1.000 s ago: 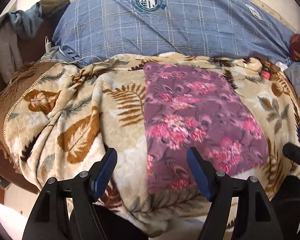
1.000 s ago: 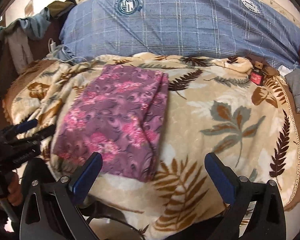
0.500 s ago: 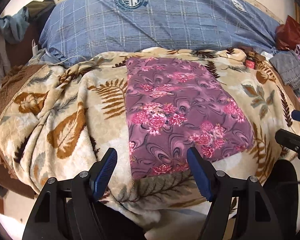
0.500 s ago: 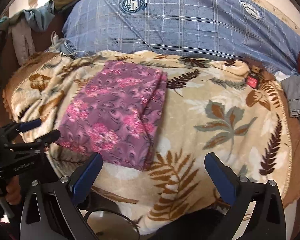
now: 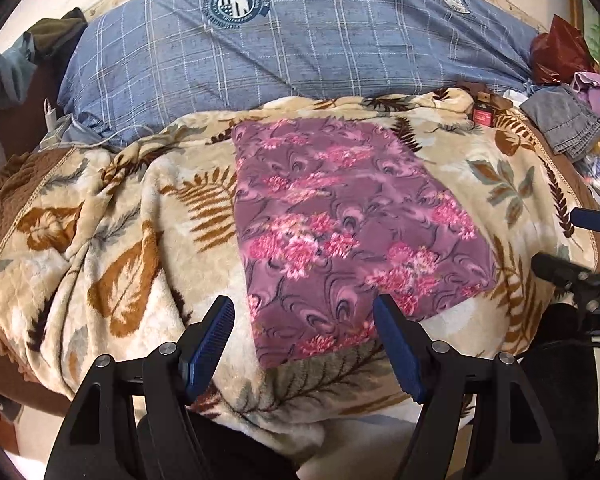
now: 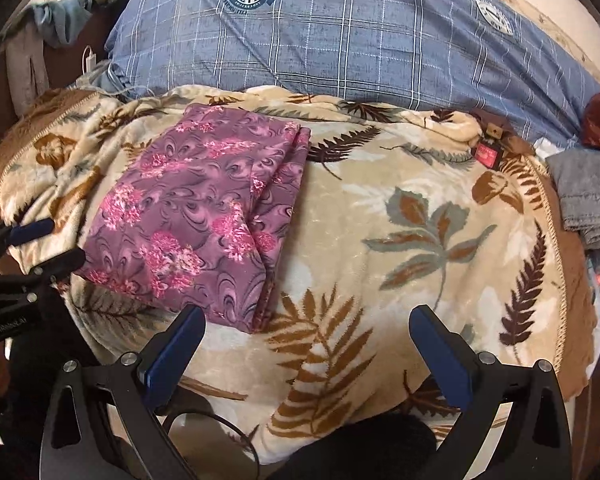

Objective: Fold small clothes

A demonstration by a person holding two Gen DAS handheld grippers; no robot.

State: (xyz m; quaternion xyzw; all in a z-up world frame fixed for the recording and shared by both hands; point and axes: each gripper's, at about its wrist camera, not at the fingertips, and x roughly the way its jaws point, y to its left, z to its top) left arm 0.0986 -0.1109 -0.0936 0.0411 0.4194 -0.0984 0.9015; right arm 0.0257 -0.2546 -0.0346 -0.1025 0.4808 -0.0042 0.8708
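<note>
A purple garment with pink flowers (image 5: 340, 232) lies folded into a flat rectangle on the cream leaf-print blanket (image 5: 112, 240). My left gripper (image 5: 304, 312) hovers open above the garment's near edge, nothing between its blue pads. In the right wrist view the same garment (image 6: 204, 216) lies left of centre, and my right gripper (image 6: 308, 320) stands open over bare blanket (image 6: 420, 240) beside the garment's near right corner. Each gripper shows at the other view's edge: the right one (image 5: 572, 248), the left one (image 6: 48, 244). Neither touches the cloth.
A large blue plaid pillow (image 5: 300, 40) lies behind the blanket. Grey folded jeans (image 5: 564, 120) and other clothes pile at the right edge. A small red box (image 5: 482, 114) sits near the pillow. Clothes hang at the far left (image 5: 8, 76), beside a white charger (image 6: 89, 59).
Both views have tilted and pulled back a little, so the folded garment sits further up and more fully in frame. The garment itself has not moved; both grippers stay open.
</note>
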